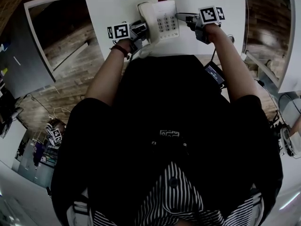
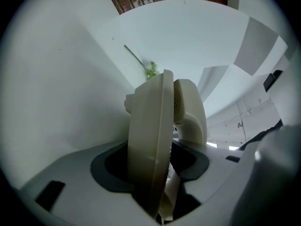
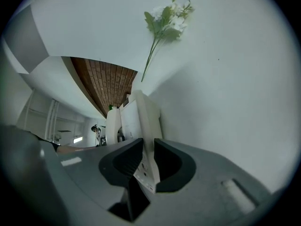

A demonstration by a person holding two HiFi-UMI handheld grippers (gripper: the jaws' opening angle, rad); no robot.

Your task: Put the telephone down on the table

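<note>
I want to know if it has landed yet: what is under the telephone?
The white table shows on all sides of the telephone. The telephone's own body covers the surface directly beneath it, so whether it touches the table cannot be seen.

Print on the telephone [image 1: 160,20] is too small to read.

The head view looks steeply down at the desk [image 1: 108,6], with the left tongs [image 1: 141,30] and right tongs [image 1: 182,17] far off. Each gripper view sits right behind its own tongs, facing inward. All three share the telephone [image 1: 164,22] between them.
</note>
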